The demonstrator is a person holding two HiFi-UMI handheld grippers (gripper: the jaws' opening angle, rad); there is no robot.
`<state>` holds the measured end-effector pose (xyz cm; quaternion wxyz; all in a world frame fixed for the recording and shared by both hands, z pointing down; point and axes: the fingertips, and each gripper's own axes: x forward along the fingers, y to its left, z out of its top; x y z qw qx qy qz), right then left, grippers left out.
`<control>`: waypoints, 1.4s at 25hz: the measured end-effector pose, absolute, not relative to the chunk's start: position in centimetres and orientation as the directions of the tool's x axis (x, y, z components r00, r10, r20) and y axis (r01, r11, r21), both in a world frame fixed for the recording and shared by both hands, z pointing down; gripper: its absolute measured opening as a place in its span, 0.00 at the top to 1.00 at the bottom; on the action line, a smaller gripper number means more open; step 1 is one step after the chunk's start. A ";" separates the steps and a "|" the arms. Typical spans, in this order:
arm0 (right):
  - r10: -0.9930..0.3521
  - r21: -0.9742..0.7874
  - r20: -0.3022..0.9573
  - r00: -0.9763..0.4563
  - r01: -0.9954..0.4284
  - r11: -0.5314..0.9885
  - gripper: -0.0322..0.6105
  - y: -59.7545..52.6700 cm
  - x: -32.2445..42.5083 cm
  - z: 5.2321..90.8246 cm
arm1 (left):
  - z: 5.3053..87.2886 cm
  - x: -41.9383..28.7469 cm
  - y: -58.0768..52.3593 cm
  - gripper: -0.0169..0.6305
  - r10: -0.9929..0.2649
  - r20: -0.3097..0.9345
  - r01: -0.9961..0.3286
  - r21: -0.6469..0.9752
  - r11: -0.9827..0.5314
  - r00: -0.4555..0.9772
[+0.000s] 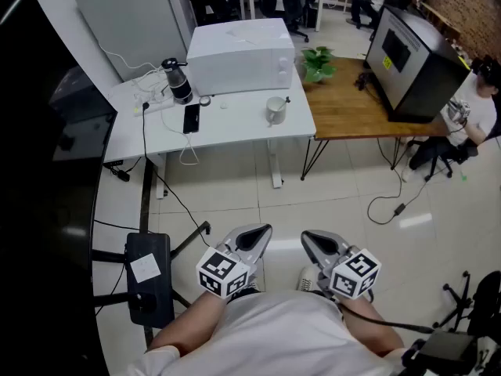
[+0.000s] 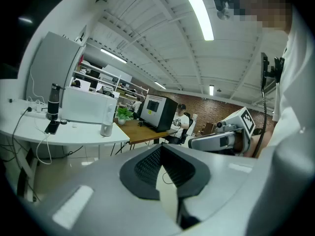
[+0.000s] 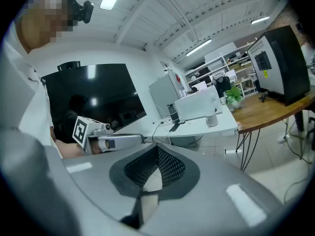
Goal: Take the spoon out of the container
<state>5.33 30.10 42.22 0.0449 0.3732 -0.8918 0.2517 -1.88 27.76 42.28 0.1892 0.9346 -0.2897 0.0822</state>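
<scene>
Far left there's a black stool (image 1: 149, 276) on the tile floor. The left gripper (image 1: 261, 233) sits low by the person's body, jaws pressed together on nothing. The right gripper (image 1: 310, 240) just beside it is the same, closed and empty. Both are well apart from the white table (image 1: 235, 128), where the white container (image 1: 275, 112) stands near the right front corner, right of a phone (image 1: 191, 118), with what looks like the spoon (image 1: 286, 100) poking out its right side
</scene>
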 end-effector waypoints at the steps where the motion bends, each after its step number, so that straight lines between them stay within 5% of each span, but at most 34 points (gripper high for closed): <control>1: -0.644 -0.413 0.266 -0.717 -0.689 0.596 0.94 29.9 4.9 42.1 | 42.1 -2.2 27.6 0.97 -0.510 0.260 -0.571 0.301 -0.764 0.820; 17: -0.687 -0.394 0.262 -0.677 -0.725 0.565 0.94 24.0 -1.1 41.9 | 42.6 -8.6 21.2 0.97 -0.496 0.243 -0.551 0.306 -0.776 0.833; 35: -0.572 -0.412 0.213 -0.792 -0.604 0.682 0.94 -1.8 8.6 42.3 | 43.7 1.7 -2.8 0.97 -0.619 0.302 -0.687 0.269 -0.675 0.725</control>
